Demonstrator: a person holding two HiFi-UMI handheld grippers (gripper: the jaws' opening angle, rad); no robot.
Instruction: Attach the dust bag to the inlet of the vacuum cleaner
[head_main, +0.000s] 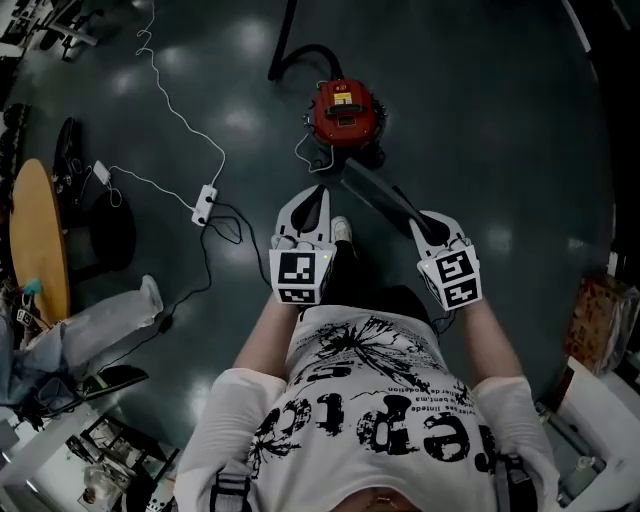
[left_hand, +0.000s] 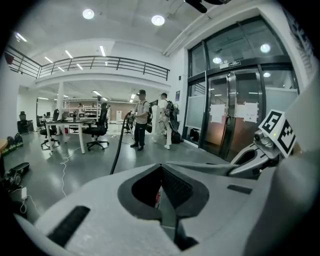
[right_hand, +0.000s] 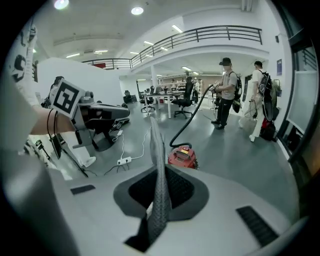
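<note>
Far L: round wooden surface (head_main: 35, 240), seen from above at the edge of the room. Next to it on the dark floor (head_main: 480, 90), a white power strip (head_main: 203, 205) w/ a white cable snaking away.

L gripper (head_main: 318, 197) is held out in front of the person's chest. Its fingers are fully together & I can't make out anything pinched btwn them. The left gripper view shows only a sliver of red thru the gap behind the tips (left_hand: 161, 167).

Ahead, roughly btwn the two grippers & well apart from both, the red vacuum cleaner (head_main: 345, 110) stands on the floor. Its black hose (head_main: 285, 50) curls off to the upper L.

The dust bag (head_main: 380, 195) is a flat grey strip held up in the air. In the head view it runs diagonally from just below the vacuum cleaner down-R to the R gripper (head_main: 420, 220). R fingers are almost together, clamped on the bag's edge. The right gripper view has the textured grey fabric (right_hand: 157, 145) edge-on, standing up out of the fingers, w/ the vacuum cleaner (right_hand: 182, 156) on the floor well beyond it, so the bag isn't on the machine.

Background R: two people (right_hand: 227, 90) standing, the hose (right_hand: 187, 125) rising toward the nearer one.
</note>
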